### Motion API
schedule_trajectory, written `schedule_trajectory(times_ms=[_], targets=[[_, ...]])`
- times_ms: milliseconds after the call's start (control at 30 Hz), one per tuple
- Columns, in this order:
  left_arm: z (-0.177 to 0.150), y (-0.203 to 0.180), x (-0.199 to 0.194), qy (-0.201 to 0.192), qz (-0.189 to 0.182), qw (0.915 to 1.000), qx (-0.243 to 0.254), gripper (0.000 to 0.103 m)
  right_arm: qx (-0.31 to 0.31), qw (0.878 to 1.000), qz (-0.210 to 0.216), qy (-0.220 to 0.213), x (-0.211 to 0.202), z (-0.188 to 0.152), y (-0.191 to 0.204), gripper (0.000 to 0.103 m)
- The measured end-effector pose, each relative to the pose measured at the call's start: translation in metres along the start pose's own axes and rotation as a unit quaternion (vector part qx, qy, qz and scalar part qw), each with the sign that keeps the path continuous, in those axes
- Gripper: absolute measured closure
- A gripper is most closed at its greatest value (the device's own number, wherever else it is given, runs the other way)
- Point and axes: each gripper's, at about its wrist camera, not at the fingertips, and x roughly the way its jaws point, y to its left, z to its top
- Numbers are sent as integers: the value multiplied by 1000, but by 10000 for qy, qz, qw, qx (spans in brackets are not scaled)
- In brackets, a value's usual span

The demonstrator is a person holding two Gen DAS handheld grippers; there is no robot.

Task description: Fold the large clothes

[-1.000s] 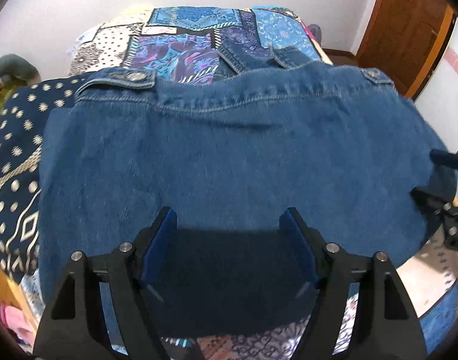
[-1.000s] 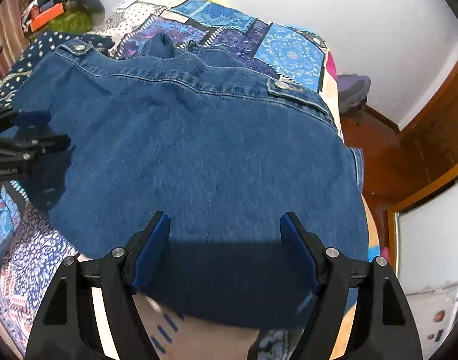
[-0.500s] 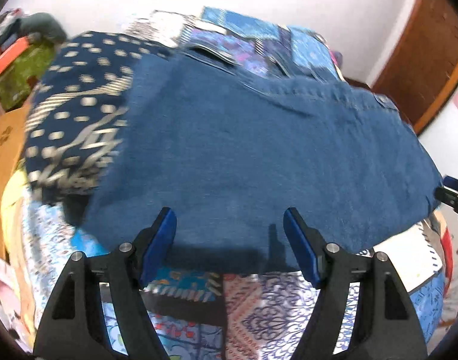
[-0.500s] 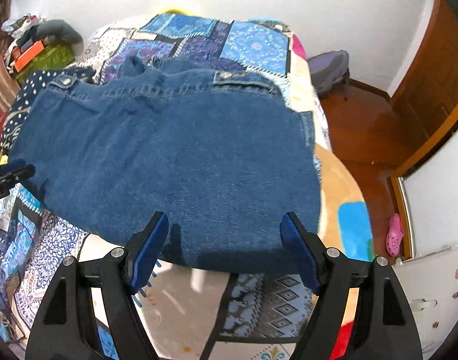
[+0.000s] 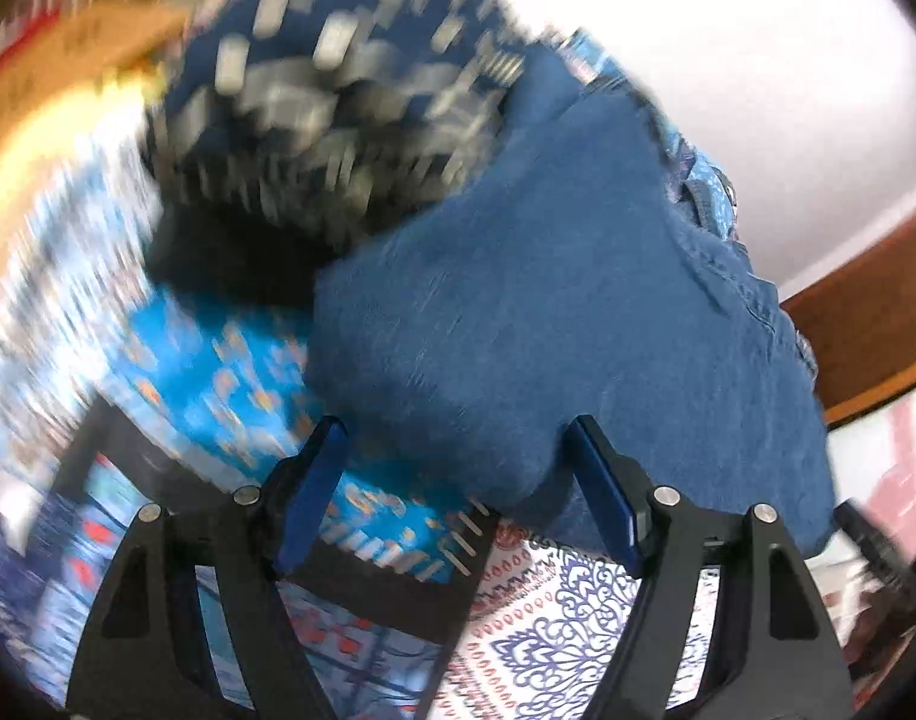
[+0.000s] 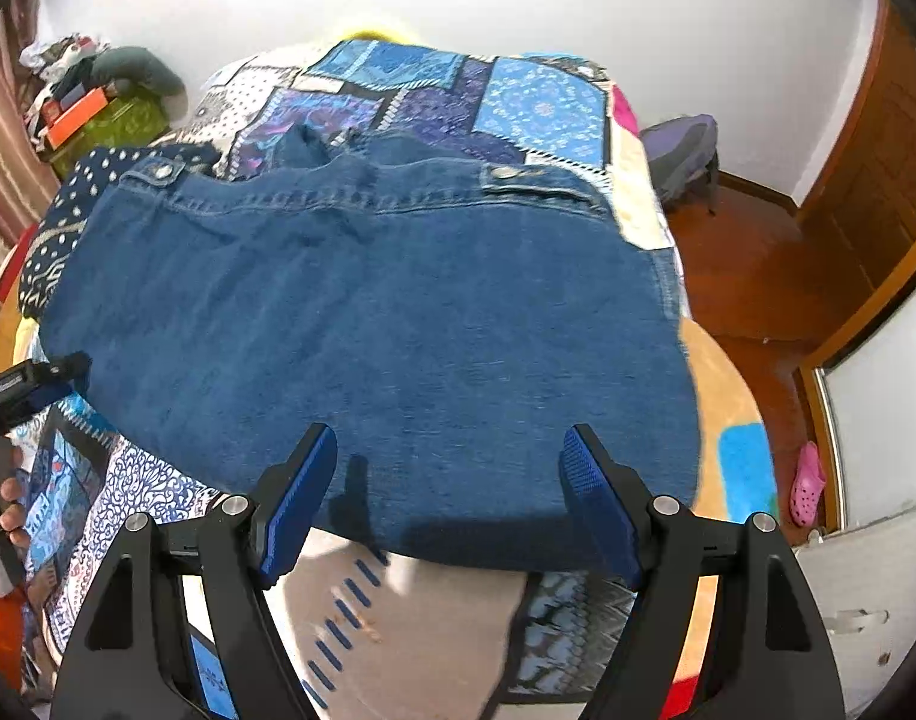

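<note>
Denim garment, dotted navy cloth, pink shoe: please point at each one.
denim garment [image 6: 368, 324], right wrist view, middle of its flat panel
dotted navy cloth [image 6: 56, 240], right wrist view, its exposed part
pink shoe [image 6: 809, 483], right wrist view, its middle

You are in a home bedroom: a bed under a patchwork quilt [image 6: 536, 96], wooden door [image 6: 890, 180], pink slipper [image 6: 807, 483] on the floor.

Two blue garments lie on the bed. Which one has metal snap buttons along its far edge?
The plain denim garment in the middle; its tabs carry the snaps. The dark navy garment beside it has only white dots.
</note>
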Motion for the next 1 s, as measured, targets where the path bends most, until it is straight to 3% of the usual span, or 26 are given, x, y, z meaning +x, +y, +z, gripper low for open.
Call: schedule_trajectory(times_ms=[167, 300, 333, 500, 600, 700, 867, 1000], targets=[[1, 20, 16, 218, -753, 9942, -735, 27, -109, 9999, 23, 103, 13, 0, 8, 28], [7, 8, 27, 272, -948, 9940, -475, 28, -128, 9998, -10, 140, 20, 2, 12, 28], [9, 3, 28, 242, -973, 9942, -384, 36, -148, 9998, -23, 134, 21, 3, 13, 28], [10, -20, 19, -350, -364, 9983, -287, 51, -147, 9998, 49, 157, 21, 6, 17, 28], [3, -38, -2, -729, -77, 9973, 37, 67, -176, 9997, 82, 138, 19, 8, 19, 28], [0, -55, -25, -1012, -73, 9944, 310, 77, -278, 9996, 46, 102, 16, 11, 23, 28], [5, -92, -64, -1500, -235, 9854, 765, 80, -395, 9990, 209, -59, 4, 21, 33, 28], [14, -111, -96, -1888, -475, 9767, 909, 81, -520, 9968, 611, -19, 7, 33, 50, 28]])
